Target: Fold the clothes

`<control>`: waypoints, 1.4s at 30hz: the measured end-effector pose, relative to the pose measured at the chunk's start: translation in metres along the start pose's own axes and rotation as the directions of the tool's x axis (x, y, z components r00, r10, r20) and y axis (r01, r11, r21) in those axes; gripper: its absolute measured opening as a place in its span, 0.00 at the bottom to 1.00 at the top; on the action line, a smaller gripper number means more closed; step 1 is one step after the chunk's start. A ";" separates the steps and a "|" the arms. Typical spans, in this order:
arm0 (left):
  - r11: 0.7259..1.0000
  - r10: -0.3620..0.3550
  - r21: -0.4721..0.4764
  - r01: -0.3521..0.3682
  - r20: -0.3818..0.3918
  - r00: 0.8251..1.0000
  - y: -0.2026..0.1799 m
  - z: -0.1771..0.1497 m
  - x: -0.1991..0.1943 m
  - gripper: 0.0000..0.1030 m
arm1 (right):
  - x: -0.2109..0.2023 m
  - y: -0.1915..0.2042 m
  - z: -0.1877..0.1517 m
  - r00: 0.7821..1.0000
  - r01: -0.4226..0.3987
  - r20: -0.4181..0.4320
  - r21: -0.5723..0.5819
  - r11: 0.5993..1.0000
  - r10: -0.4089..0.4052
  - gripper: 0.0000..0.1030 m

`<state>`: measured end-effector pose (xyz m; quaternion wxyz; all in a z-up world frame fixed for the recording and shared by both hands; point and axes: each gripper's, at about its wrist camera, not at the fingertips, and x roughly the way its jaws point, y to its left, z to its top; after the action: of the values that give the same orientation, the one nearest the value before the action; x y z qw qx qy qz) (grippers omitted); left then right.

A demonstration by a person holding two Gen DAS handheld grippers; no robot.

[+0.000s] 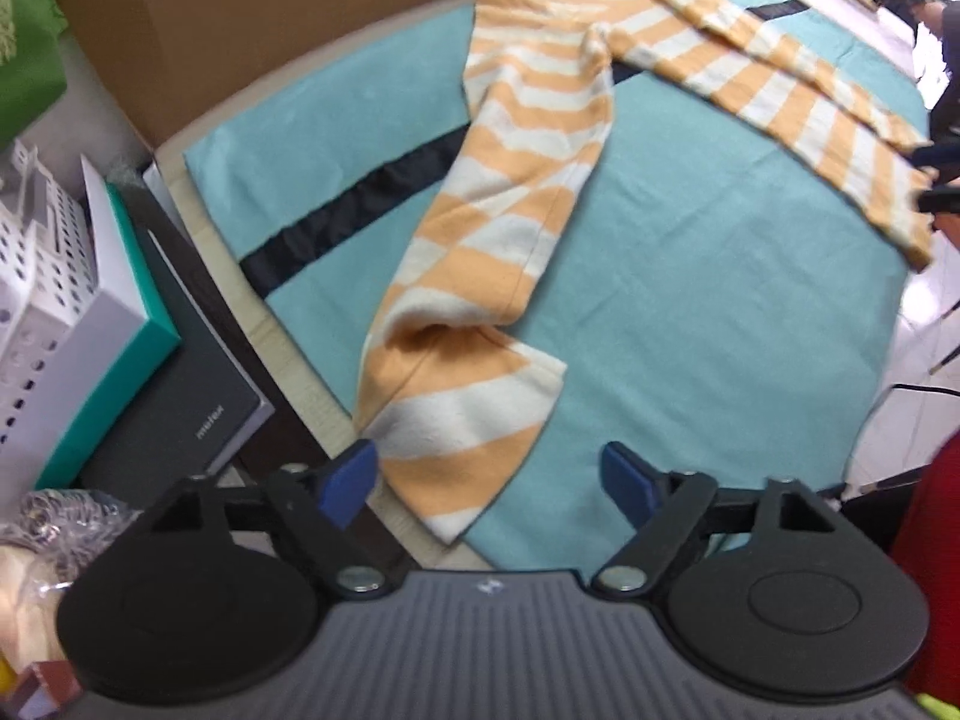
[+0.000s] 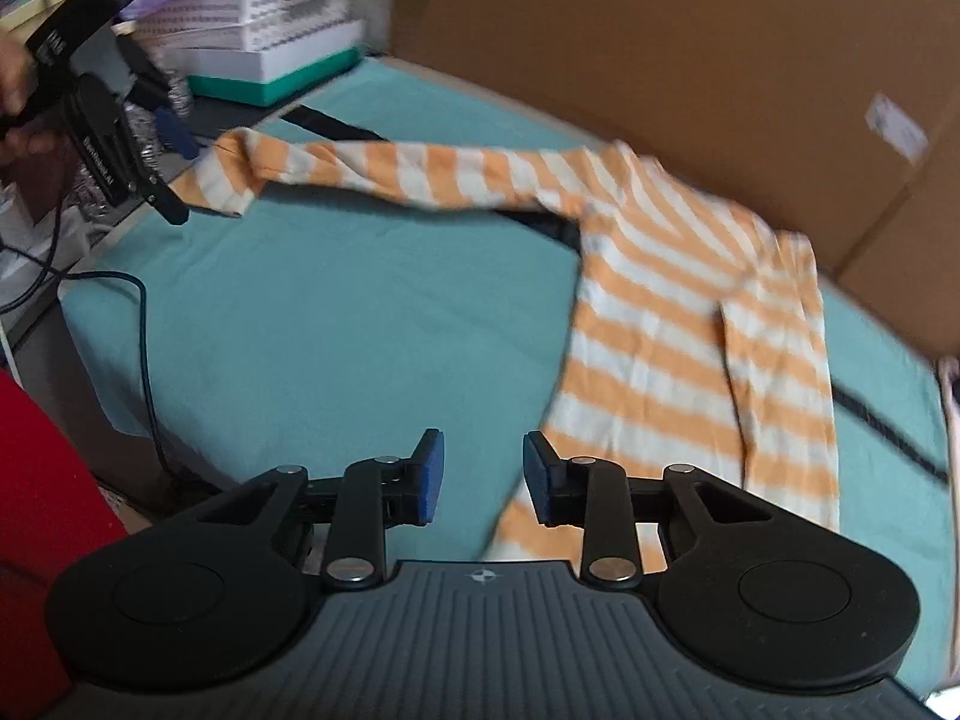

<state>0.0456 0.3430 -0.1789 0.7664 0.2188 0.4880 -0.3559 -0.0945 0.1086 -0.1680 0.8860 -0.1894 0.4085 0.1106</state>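
An orange-and-white striped sweater (image 1: 540, 138) lies on a teal cloth (image 1: 690, 312). One sleeve (image 1: 474, 396) stretches toward my left gripper (image 1: 489, 480), which is open with the cuff just ahead of its fingertips. In the right wrist view the sweater body (image 2: 678, 324) lies ahead and to the right of my right gripper (image 2: 483, 480), which is open and empty at the hem. The left gripper also shows there (image 2: 162, 138) at the sleeve cuff (image 2: 222, 180). The right gripper shows at the far edge of the left wrist view (image 1: 930, 180), beside the hem.
A large cardboard box (image 2: 690, 60) stands behind the cloth. White perforated trays (image 1: 36, 276), a teal-edged box (image 1: 114, 324) and a dark book (image 1: 174, 408) sit at the left. A black cable (image 2: 144, 348) hangs off the table's left edge. A black strip (image 1: 360, 204) crosses the cloth.
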 end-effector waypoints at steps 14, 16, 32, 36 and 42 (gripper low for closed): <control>0.962 0.245 -0.154 -0.225 0.125 0.961 -0.005 -0.047 -0.116 0.99 | 0.100 0.164 0.116 0.913 -0.289 0.101 -0.525 0.801 0.395 0.33; 0.951 0.269 -0.189 -0.243 0.125 0.955 -0.003 -0.055 -0.124 0.99 | 0.112 0.177 0.119 0.918 -0.288 0.086 -0.526 0.800 0.387 0.34; 0.955 0.267 -0.181 -0.235 0.181 0.947 0.000 -0.019 -0.082 0.99 | 0.063 0.053 0.173 0.888 -0.391 0.245 -0.047 0.919 0.390 0.07; 0.966 0.229 -0.172 -0.193 0.227 0.946 -0.013 0.013 -0.055 0.99 | 0.035 -0.008 0.200 0.871 -0.427 0.315 0.109 0.898 0.376 0.07; 0.984 0.136 -0.149 -0.096 0.293 0.946 -0.051 0.070 -0.019 0.99 | -0.015 -0.097 0.229 0.836 -0.468 0.456 0.301 0.831 0.305 0.07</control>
<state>0.0432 0.2679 -0.1312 0.8644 0.1389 0.3741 -0.3060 0.0865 0.1179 0.0037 0.9264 0.1105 0.2680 0.2403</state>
